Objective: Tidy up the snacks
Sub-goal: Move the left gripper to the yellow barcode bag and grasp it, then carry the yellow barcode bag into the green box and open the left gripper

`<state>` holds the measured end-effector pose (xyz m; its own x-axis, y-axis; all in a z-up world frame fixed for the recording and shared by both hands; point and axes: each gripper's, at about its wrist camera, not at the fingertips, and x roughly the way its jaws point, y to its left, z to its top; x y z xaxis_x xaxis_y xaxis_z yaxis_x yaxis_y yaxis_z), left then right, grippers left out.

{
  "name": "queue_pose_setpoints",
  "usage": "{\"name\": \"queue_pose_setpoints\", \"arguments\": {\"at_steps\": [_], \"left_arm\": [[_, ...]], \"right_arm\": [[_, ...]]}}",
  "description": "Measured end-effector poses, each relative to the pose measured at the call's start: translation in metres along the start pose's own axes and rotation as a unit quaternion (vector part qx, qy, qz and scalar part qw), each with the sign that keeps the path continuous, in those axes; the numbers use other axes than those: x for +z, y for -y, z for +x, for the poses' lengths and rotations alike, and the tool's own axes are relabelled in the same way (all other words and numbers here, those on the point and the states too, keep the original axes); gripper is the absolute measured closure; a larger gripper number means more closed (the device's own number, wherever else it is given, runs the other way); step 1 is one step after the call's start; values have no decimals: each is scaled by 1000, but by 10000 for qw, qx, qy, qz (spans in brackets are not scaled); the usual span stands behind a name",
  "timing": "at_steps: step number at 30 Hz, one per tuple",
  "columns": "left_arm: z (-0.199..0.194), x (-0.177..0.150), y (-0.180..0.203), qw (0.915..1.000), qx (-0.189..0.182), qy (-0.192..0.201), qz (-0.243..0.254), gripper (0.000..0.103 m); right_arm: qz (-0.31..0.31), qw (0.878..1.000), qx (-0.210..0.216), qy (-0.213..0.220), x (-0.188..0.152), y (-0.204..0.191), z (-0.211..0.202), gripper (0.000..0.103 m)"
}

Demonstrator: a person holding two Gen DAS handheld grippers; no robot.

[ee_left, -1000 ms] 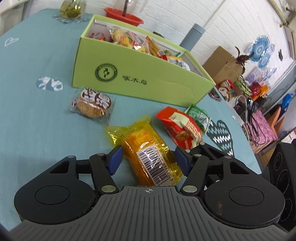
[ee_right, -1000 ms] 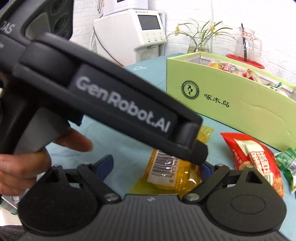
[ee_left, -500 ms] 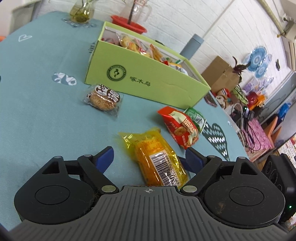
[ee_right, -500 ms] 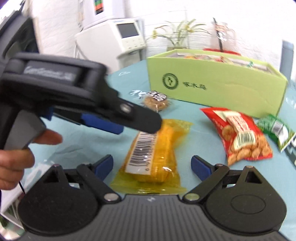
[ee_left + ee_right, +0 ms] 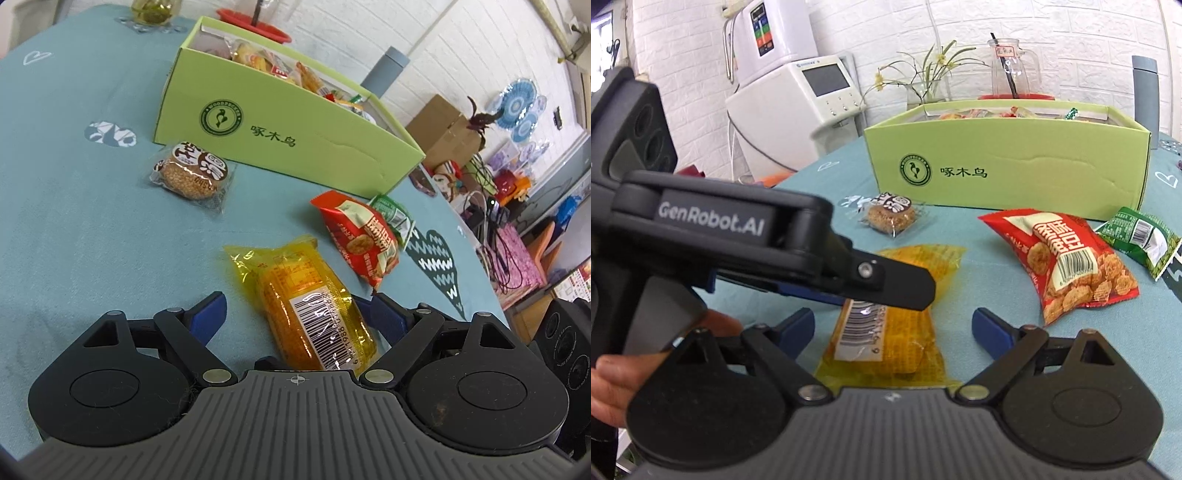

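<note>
Both grippers stand with their blue-padded jaws apart over the same yellow plastic packet of corn point(image 5: 310, 306) with a white barcode label. It lies flat on the teal cloth-covered surface point(image 5: 81, 229). The left gripper point(image 5: 295, 314) has just been opening, and the packet lies loose between its jaws, its right side just beside the right pad, with a clear gap on the left. The right gripper point(image 5: 894, 328) straddles the packet's near end without pressing it, and in its view the left gripper reaches in from the left, held by a bare hand point(image 5: 613, 380).

Behind the packet stands an open, long light-green cardboard box point(image 5: 295, 140) with a round dark-green emblem; it holds a heap of small wrapped snacks in red, yellow and orange. Loose on the surface near the box lie a round sesame cake in a clear wrapper point(image 5: 192, 173), a red bag of crackers point(image 5: 358, 240) and a small green packet point(image 5: 391, 214) tucked against the red bag.
</note>
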<state>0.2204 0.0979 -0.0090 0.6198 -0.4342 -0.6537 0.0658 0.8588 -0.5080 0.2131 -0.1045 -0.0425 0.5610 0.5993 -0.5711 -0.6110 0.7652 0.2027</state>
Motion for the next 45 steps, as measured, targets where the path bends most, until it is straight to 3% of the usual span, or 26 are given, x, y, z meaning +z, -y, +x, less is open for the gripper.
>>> {"name": "queue_pose_setpoints", "arguments": {"at_steps": [4,7,8,10,11,12,15,20,25,29,35,38,43,45], "left_arm": [[-4,2,4,9998,-163,83,123,29],[5,3,5,9999,-94,-25,111,30],[7,2,5,9999,-44,-62,108,31],[9,0,4,9999,6,-24,165,38],[9,0,4,9998,23,-33,202,56],[9,0,2,9998,-110,-82,119,66],[6,7,7,9999,-121,-46,101,70],[-9,45,35,9979,-355,387,366,70],[7,112,64,9937,-368,789,711,69],[34,164,56,9946,-184,832,593,70],[38,210,10,9933,402,1008,398,72],[41,221,-13,9920,689,983,401,65],[43,217,-33,9938,371,948,456,42],[31,210,-30,9912,258,1231,424,37]], "right_arm": [[-498,9980,-323,215,0,-15,-15,10],[-542,9982,-234,66,1,-13,-7,11],[-479,9987,-176,-7,1,-11,-3,17],[-416,9991,-37,-91,0,-10,2,23],[-489,9988,-39,-83,0,-11,2,31],[-591,9982,-15,-111,1,-14,2,40],[-591,9981,44,-168,5,-14,1,40],[-714,9970,-22,295,32,-9,-16,36],[-1089,9896,-258,902,87,10,-19,34],[-1232,9876,-335,911,130,32,12,34],[-1391,9883,167,595,183,38,81,34],[-1555,9857,474,439,201,25,114,32],[-1593,9851,540,367,198,20,132,27],[-1567,9856,343,543,193,24,117,7]]}}
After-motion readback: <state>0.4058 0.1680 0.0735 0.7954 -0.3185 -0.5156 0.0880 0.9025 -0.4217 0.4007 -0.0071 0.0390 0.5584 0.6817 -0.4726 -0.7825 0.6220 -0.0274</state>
